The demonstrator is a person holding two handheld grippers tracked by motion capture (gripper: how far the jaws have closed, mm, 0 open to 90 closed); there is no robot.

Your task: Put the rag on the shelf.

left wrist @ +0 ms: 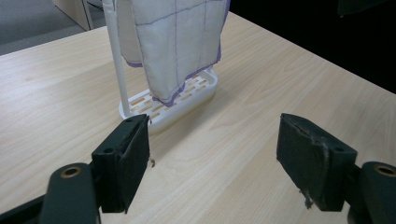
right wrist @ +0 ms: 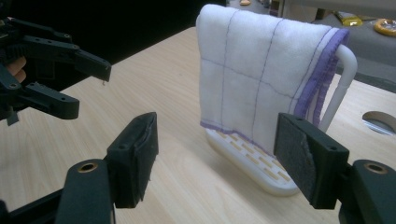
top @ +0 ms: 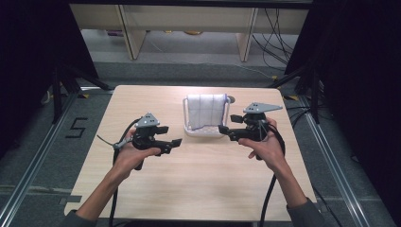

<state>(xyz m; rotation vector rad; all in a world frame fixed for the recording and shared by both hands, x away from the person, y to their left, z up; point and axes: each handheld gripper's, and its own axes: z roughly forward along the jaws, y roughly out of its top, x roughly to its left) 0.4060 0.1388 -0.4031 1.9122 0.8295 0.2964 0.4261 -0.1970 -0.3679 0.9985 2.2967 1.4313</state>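
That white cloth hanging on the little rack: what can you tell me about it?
The cloth is white and soft-looking, perhaps towelling, with thin dark lines stitched in a grid and a purple hem. It hangs folded over the top bar of a small white rack, its lower edge just above the rack's slotted base. The rack stands towards the far side of the wooden table. Only the rack touches it; both grippers stay clear of it.

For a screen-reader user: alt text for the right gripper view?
A white cloth with purple edging hangs over a white rack on a wooden table, beyond the open right hand-held gripper.
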